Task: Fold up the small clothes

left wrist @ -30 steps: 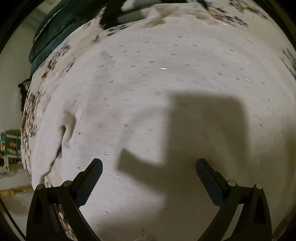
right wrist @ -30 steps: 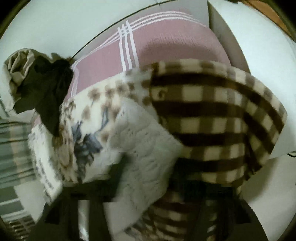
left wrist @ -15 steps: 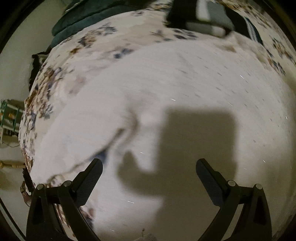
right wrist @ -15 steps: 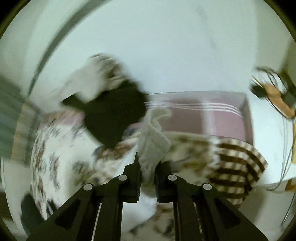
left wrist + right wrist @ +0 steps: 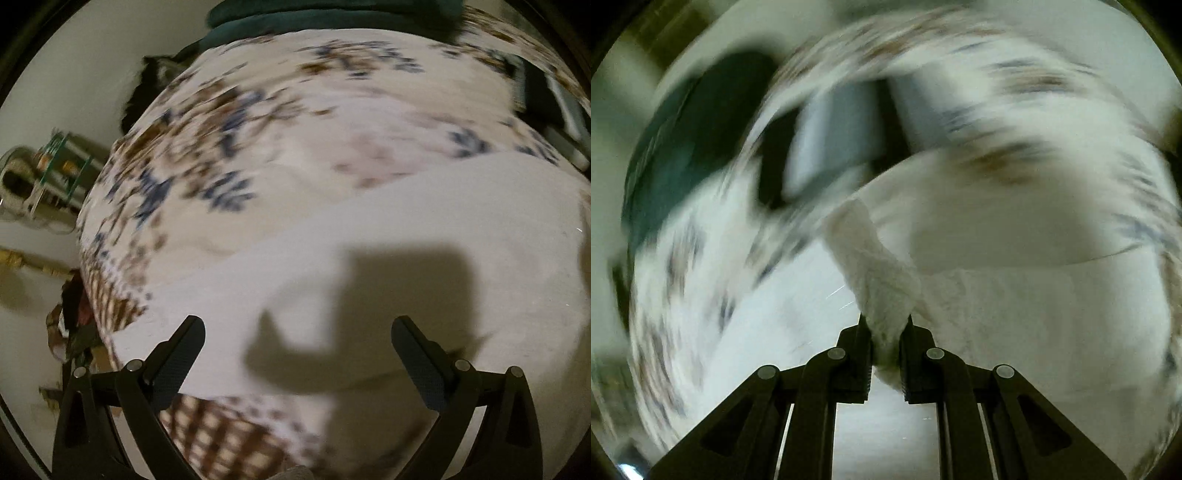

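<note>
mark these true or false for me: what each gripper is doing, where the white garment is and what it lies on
1. The right gripper is shut on a fold of the white knitted garment. True.
2. The left gripper is clamped on cloth. False: its jaws stand wide apart, holding nothing.
3. The white knitted garment lies on a floral patterned blanket. True.
4. The blanket is plain red. False: it is cream with blue and brown flowers.

A white knit garment (image 5: 388, 258) lies spread over a floral bedspread, smooth and mostly flat in the left wrist view. In the right wrist view one fuzzy corner (image 5: 882, 280) of it stands lifted and bunched, the rest trailing flat to the right.
</note>
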A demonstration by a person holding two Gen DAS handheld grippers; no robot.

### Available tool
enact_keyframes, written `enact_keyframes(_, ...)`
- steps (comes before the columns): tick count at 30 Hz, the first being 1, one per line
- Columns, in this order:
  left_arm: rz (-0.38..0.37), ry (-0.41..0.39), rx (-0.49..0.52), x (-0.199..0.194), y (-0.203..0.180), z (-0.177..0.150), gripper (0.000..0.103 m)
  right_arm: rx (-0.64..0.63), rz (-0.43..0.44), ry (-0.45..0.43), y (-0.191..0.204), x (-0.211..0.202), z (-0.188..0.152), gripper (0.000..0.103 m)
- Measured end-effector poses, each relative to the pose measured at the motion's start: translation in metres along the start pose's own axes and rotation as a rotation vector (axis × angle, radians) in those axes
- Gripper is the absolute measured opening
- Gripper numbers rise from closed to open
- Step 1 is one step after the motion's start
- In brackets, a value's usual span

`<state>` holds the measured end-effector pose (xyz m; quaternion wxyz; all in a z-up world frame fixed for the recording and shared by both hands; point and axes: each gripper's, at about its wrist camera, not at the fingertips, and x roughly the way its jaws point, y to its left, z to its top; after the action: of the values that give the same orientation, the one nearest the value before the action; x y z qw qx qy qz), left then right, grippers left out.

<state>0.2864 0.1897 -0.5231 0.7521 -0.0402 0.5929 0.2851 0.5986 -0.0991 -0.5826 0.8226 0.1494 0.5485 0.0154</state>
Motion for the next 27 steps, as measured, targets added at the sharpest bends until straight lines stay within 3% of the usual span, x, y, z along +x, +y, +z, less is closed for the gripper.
enact_keyframes(2, 0.016, 0.007, -0.03, 0.007, 0.021, -0.001, 0.103, -0.136, 0.032, 0.041, 0.072, 0.025, -0.025, 0.012)
enact_keyframes(5, 0.028, 0.027, -0.067, 0.018, 0.046, -0.004, 0.103, -0.275, 0.014, 0.064, 0.132, 0.042, -0.056, 0.012)
enact_keyframes(8, 0.025, 0.056, -0.103, 0.026, 0.067, -0.007, 0.103, -0.323, -0.013, 0.179, 0.144, 0.064, -0.071, 0.02)
enact_keyframes(11, -0.004, 0.074, -0.175, 0.025, 0.1, -0.014, 0.103, -0.195, 0.125, 0.312, 0.104, 0.057, -0.072, 0.059)
enact_keyframes(13, -0.021, 0.087, -0.224, 0.024, 0.123, -0.023, 0.103, -0.114, 0.156, 0.303, 0.073, 0.036, -0.076, 0.063)
enact_keyframes(15, -0.054, 0.112, -0.289, 0.026, 0.152, -0.037, 0.103, -0.065, 0.127, 0.287, 0.039, 0.011, -0.081, 0.071)
enact_keyframes(17, -0.113, 0.155, -0.366, 0.031, 0.178, -0.051, 0.103, -0.007, 0.073, 0.291, 0.003, -0.008, -0.09, 0.073)
enact_keyframes(23, -0.326, 0.235, -0.691, 0.064, 0.24, -0.09, 0.102, 0.068, -0.082, 0.32, -0.057, -0.014, -0.109, 0.073)
enact_keyframes(27, -0.456, 0.31, -0.908, 0.101, 0.252, -0.108, 0.102, 0.106, -0.091, 0.347, -0.066, -0.009, -0.123, 0.073)
